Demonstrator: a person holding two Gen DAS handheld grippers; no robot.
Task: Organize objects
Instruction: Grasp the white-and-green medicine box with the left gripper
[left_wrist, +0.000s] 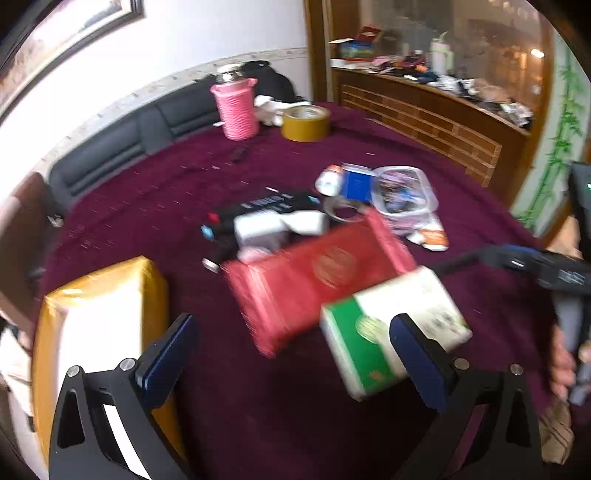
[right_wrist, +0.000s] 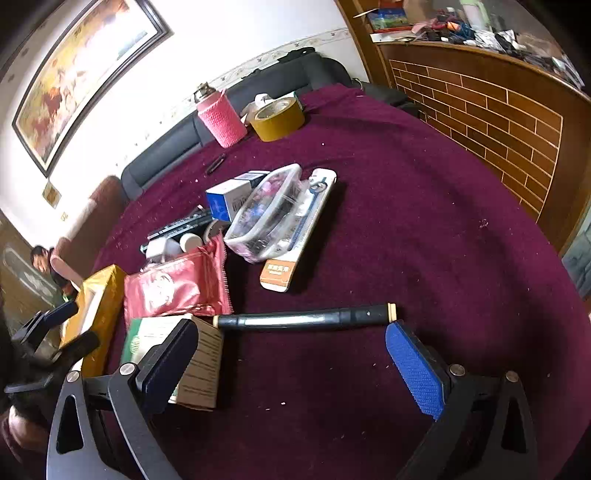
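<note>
Left gripper (left_wrist: 291, 354) spread wide above the maroon tablecloth (left_wrist: 258, 406), nothing between the fingers (left_wrist: 166, 354); right pad overlapping the green-and-white box (left_wrist: 391, 328) in view, contact unclear. Red packet (left_wrist: 314, 273) just beyond, gold box (left_wrist: 99, 321) to the left. Right gripper (right_wrist: 291, 362) likewise wide, empty; black tube (right_wrist: 306, 319) lying ahead, one end touching the same box (right_wrist: 173, 354).

Maroon tablecloth (right_wrist: 406, 221) — red packet (right_wrist: 177, 284), green-and-white box (left_wrist: 388, 332), pink knitted bottle sleeve (right_wrist: 221, 120), yellow-brown tape roll (right_wrist: 279, 118).
</note>
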